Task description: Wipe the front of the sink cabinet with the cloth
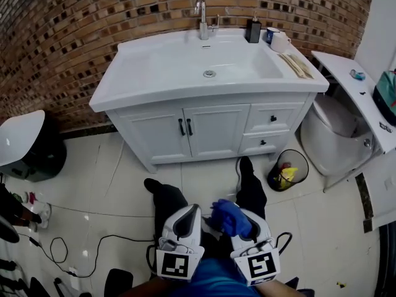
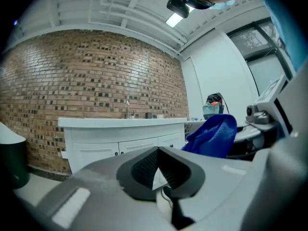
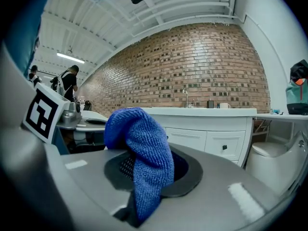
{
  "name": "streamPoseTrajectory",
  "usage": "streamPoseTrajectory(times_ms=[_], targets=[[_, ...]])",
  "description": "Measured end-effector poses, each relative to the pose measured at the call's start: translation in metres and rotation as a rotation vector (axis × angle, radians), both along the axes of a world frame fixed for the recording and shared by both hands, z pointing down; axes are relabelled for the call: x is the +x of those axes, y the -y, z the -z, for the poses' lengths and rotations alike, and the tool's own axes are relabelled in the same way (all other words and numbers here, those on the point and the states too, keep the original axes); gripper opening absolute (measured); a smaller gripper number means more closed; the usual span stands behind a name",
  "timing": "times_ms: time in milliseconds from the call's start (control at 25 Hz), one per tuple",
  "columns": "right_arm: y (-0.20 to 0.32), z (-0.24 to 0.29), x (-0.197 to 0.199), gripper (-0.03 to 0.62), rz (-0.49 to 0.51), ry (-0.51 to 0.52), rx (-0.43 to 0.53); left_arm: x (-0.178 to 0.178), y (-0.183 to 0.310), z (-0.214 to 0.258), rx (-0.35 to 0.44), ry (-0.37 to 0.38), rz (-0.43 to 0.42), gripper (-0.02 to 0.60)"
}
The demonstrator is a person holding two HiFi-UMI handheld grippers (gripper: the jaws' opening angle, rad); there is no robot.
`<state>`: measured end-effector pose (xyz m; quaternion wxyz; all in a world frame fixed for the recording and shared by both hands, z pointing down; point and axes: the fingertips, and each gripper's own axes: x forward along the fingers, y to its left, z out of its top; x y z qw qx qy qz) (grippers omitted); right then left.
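The white sink cabinet stands ahead against the brick wall, with two doors and two drawers on its front. It also shows in the left gripper view and the right gripper view. My right gripper is held low near my lap, shut on a blue cloth that bunches up over its jaws. My left gripper is beside it, shut with nothing in it. The blue cloth shows at its right. Both grippers are well short of the cabinet.
A wire waste basket stands at the cabinet's right foot, with a toilet beyond it. A black bin with a white lid sits at the left. Cables trail on the tiled floor. My legs stretch toward the cabinet.
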<state>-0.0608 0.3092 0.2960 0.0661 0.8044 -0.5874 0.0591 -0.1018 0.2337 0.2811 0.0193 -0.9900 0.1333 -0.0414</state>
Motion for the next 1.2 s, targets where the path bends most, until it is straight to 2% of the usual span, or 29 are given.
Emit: streamPoseTrajectory(times_ms=[160, 280, 440, 720, 880, 1200], targets=[[-0.022, -0.017, -0.013, 0.071, 0.022, 0.03, -0.035, -0.019, -0.019, -0.011, 0.015, 0.022, 0.024, -0.002], [-0.032, -0.021, -0.013, 0.069, -0.005, 0.06, -0.069, -0.025, -0.031, -0.02, 0.042, 0.047, 0.015, -0.002], [-0.042, -0.025, -0.017, 0.069, 0.013, 0.061, -0.053, -0.03, -0.044, -0.035, 0.033, 0.089, 0.006, -0.002], [-0.052, -0.023, -0.019, 0.067, 0.029, 0.067, -0.023, -0.031, -0.054, -0.032, 0.031, 0.075, 0.024, 0.0], [-0.05, -0.018, -0.021, 0.067, 0.043, 0.055, 0.001, -0.035, -0.054, -0.036, 0.037, 0.093, 0.024, 0.0], [-0.057, -0.029, -0.021, 0.067, 0.035, 0.069, -0.056, -0.03, -0.063, -0.04, 0.031, 0.103, -0.016, 0.0]])
